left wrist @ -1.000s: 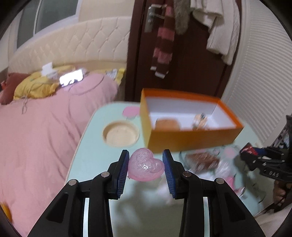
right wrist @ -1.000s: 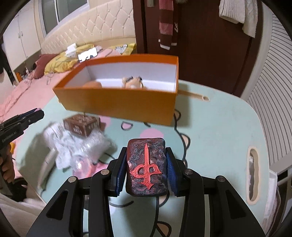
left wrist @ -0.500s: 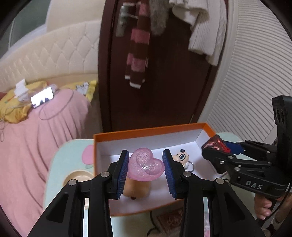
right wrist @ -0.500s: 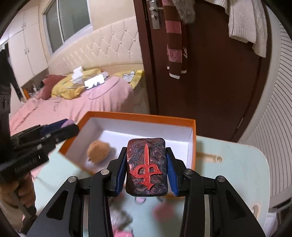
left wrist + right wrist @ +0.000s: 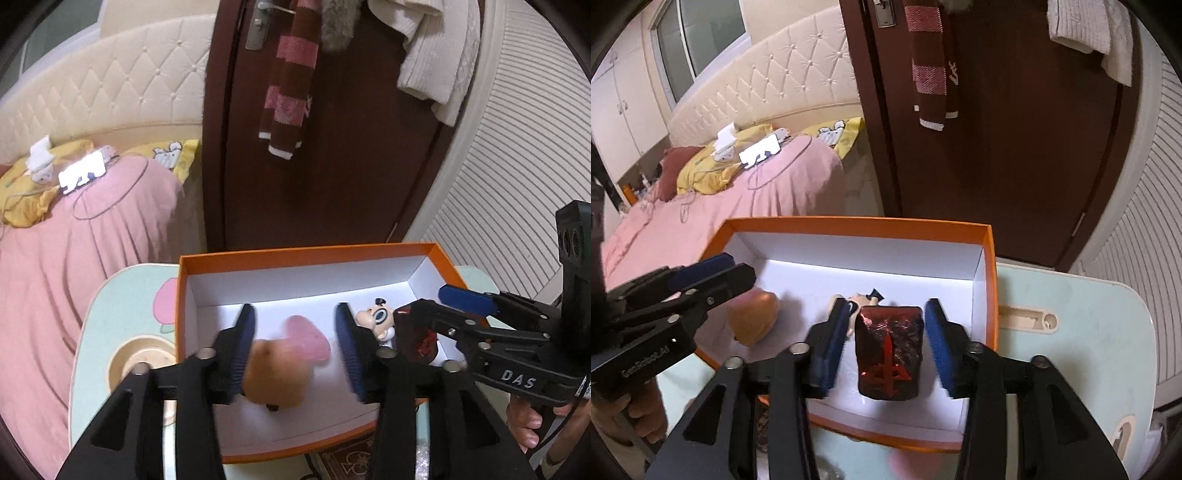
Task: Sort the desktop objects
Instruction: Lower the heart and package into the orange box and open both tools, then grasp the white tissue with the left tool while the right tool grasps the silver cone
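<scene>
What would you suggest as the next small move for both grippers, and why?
Probably lift both clear of the orange box. The left gripper and right gripper are open, and the pink heart and dark red-marked block appear released inside it.

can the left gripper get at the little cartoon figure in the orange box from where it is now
Probably yes. The left gripper is open above the orange box, and the cartoon figure stands just beside its right finger. The right gripper, also open inside the box, crowds that side and might get bumped.
</scene>
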A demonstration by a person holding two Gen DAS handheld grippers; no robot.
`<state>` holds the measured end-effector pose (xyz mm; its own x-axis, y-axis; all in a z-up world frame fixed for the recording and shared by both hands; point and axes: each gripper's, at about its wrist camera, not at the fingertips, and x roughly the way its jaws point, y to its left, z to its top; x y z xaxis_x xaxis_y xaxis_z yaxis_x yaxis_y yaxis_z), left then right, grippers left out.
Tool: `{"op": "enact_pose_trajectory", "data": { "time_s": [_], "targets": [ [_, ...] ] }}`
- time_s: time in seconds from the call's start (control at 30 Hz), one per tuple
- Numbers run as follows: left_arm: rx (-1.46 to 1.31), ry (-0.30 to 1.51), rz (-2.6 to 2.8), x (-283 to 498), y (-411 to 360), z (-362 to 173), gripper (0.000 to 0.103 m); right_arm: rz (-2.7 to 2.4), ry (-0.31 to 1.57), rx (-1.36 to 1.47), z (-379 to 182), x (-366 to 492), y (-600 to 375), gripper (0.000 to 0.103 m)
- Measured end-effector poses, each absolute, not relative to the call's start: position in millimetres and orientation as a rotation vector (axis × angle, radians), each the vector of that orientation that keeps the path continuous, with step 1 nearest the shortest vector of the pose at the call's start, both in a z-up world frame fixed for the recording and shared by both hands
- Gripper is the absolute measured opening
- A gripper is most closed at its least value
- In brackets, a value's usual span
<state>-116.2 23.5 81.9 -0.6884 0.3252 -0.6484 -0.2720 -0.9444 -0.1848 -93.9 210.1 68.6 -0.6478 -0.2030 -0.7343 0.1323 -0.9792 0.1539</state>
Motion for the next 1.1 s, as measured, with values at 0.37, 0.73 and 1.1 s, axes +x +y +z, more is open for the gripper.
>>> {"op": "enact_pose_trajectory", "data": {
  "time_s": [0.37,0.73,1.1],
  "targets": [
    [-0.996,-0.15,2.652,-70,-10,94,0.072,-2.704,-0.149,1.101,89,-52,215,0.065],
    [-0.999,-0.071,2.677,9,-36,72,0.065,-2.595,0.08,1.108,75,27,205,0.065],
    [-1.084,0.043,2.591,5,-2,44,0.043,-2.405,0.262,1.168,41,73,176,0.065]
  ]
}}
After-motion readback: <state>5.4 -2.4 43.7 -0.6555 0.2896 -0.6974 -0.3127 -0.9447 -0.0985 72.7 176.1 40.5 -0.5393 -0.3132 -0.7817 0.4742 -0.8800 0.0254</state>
